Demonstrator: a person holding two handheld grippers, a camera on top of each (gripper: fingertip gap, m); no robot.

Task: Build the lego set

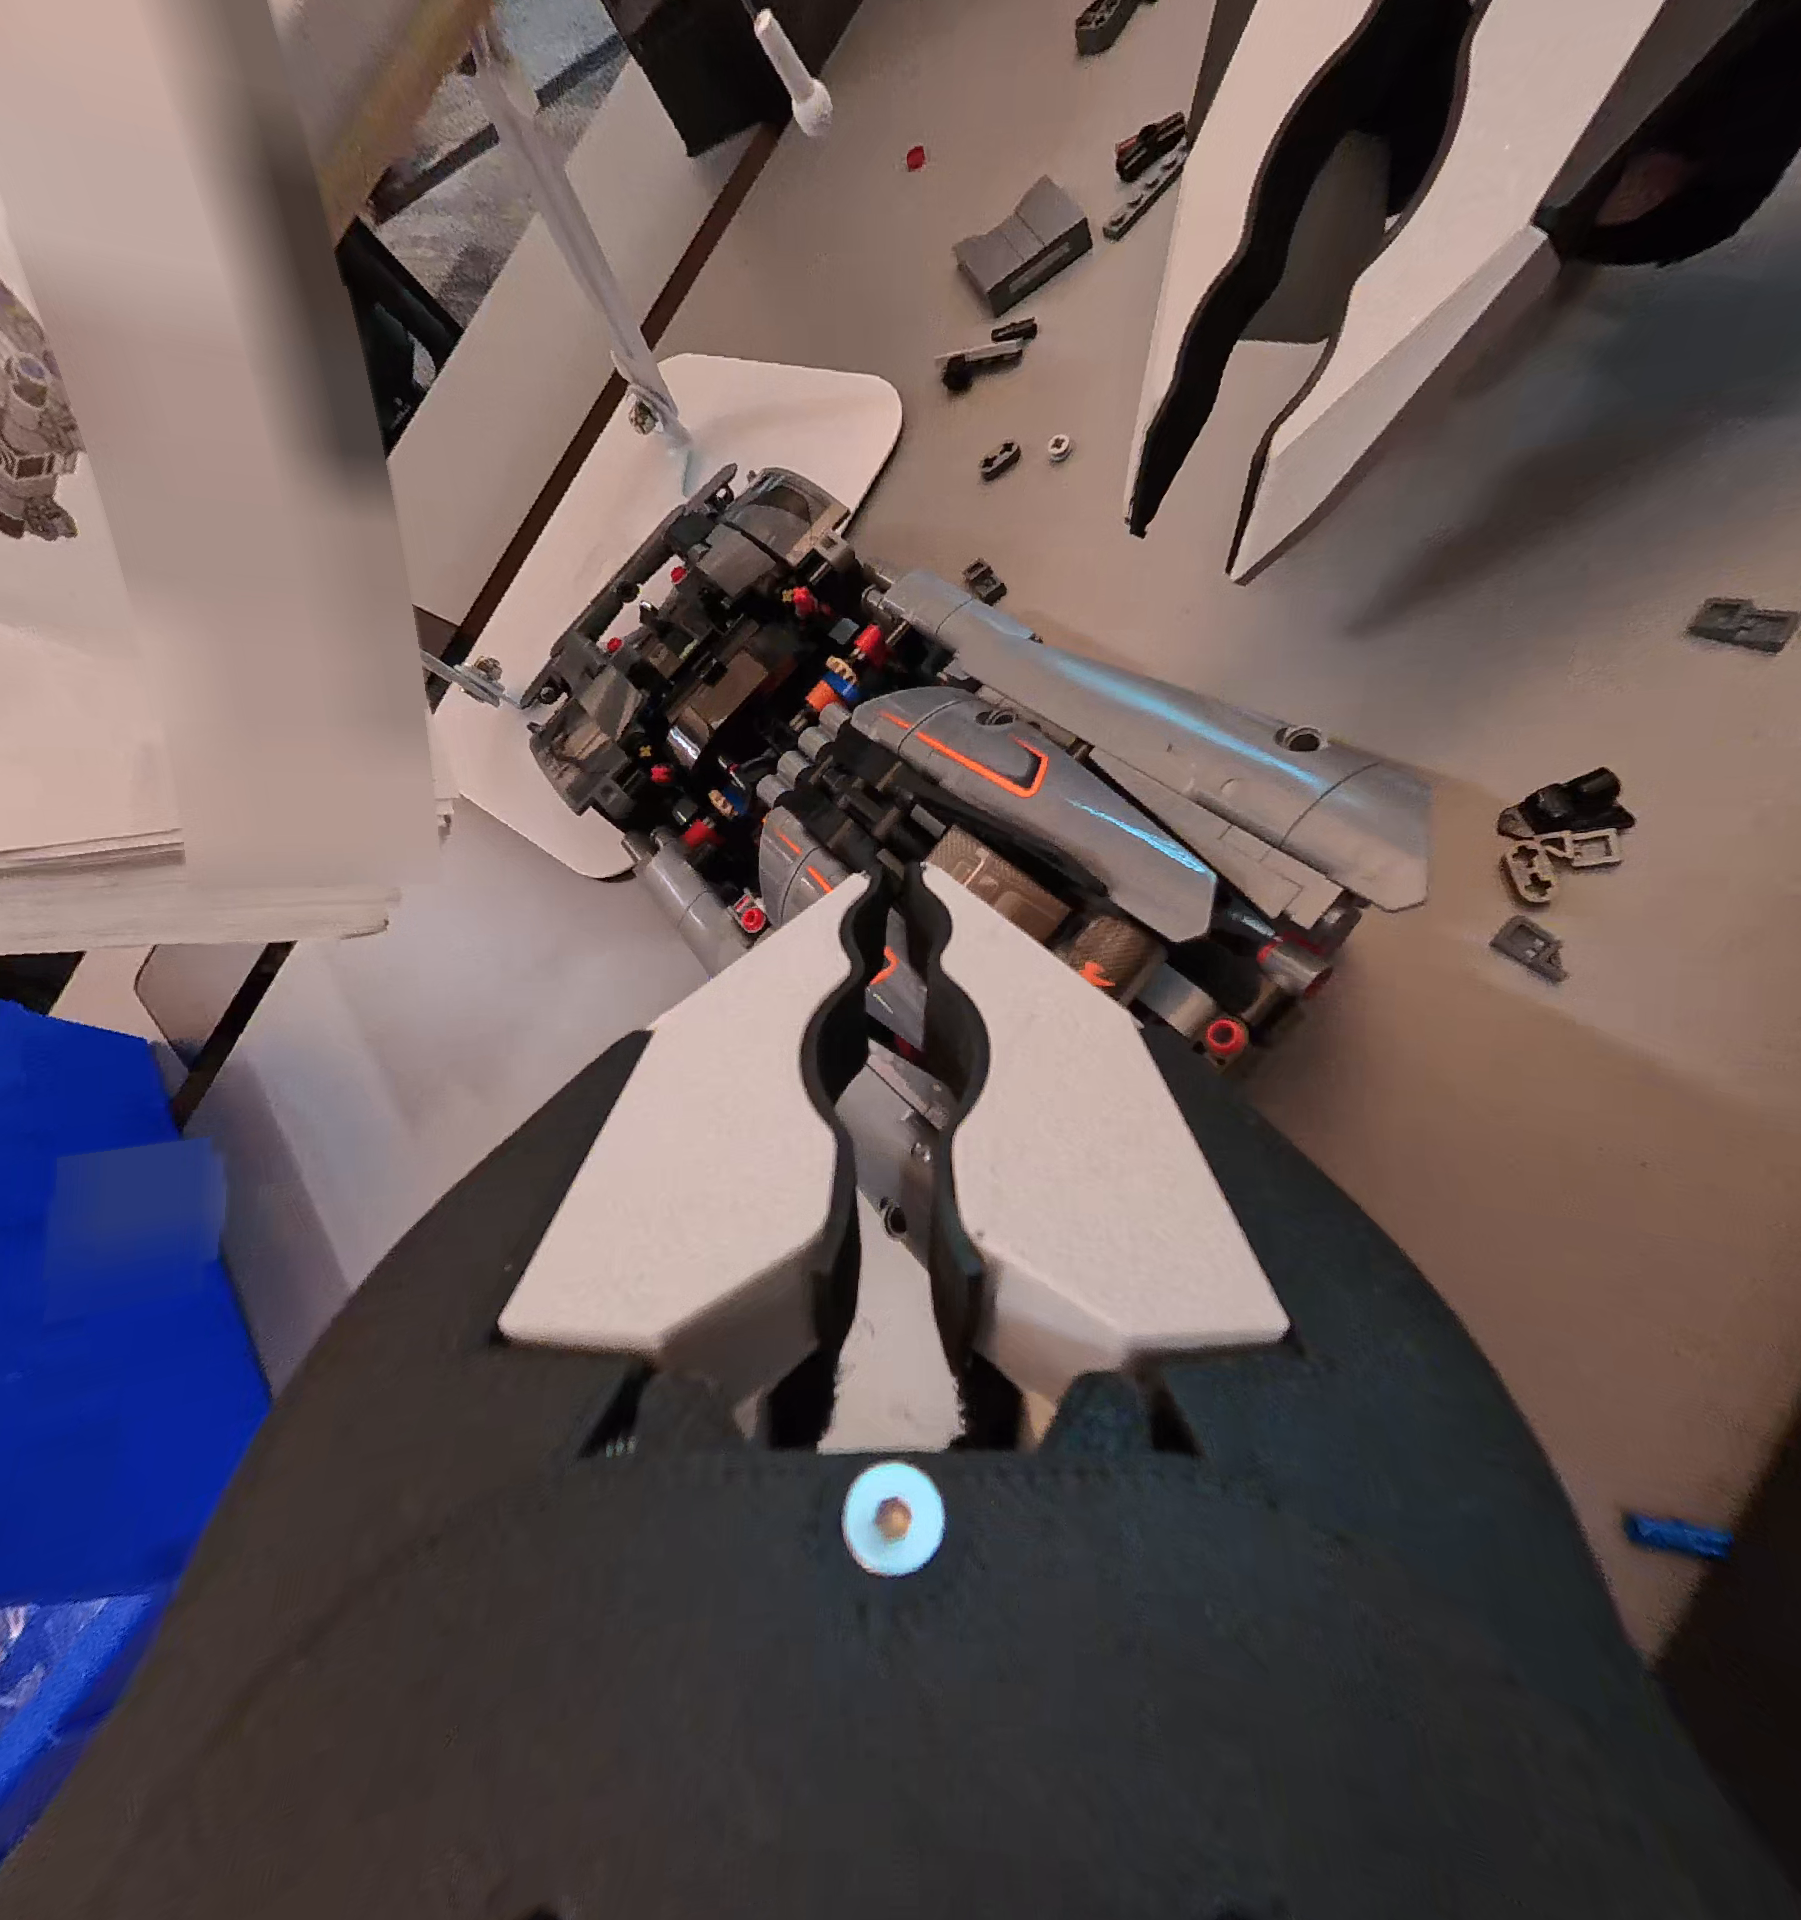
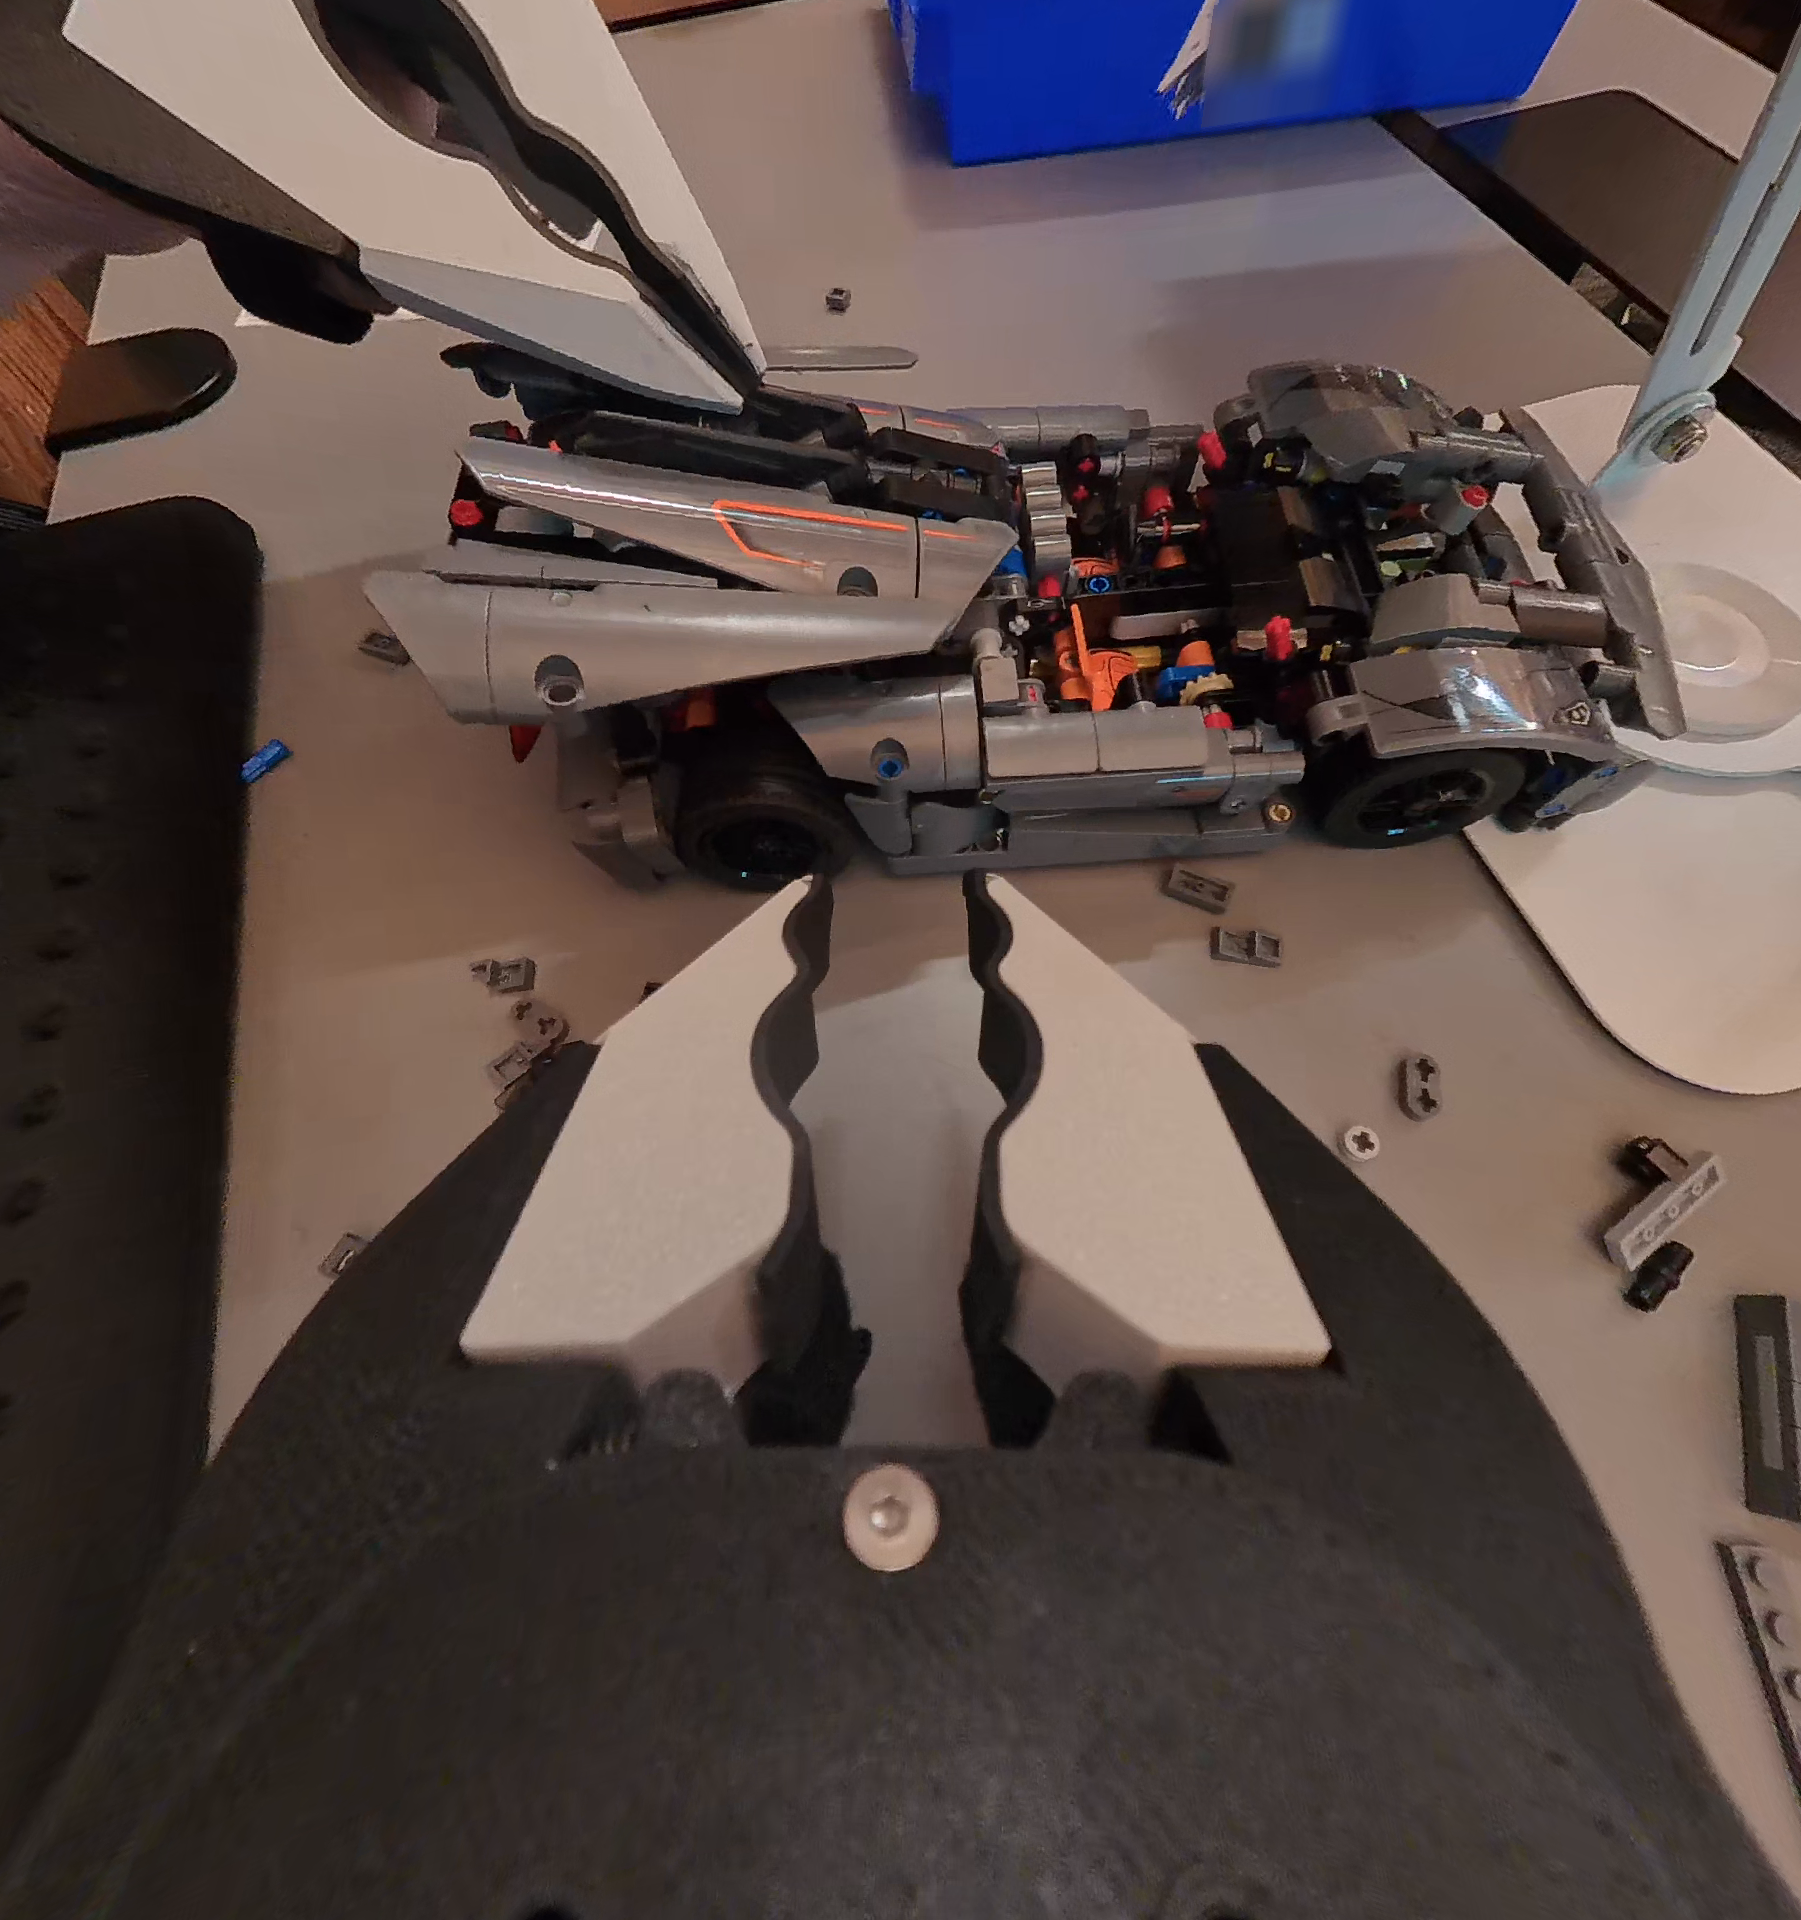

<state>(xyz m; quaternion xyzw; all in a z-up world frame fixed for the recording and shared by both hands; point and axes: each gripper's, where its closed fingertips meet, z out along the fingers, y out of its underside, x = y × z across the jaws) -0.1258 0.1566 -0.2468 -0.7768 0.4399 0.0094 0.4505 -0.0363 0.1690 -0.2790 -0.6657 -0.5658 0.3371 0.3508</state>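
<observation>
Grey and orange panels cover the half-built car, which stands on its wheels on the table straight ahead of the right gripper. That gripper hangs just short of the car's near side, its jaws spread with only bare table between them. The left gripper reaches in from the car's far side, fingers nearly closed on a dark part at the car's top edge; it seems to be pinching that part, though the contact itself is hard to see. In the right wrist view its tips sit against the black strip behind the orange-lined panel. Loose pieces lie scattered to either side of the right gripper. Beyond the car sits a blue bin. To its right, a white stand base lies under the car's end. In the left wrist view, a booklet is to the left gripper's upper left.
</observation>
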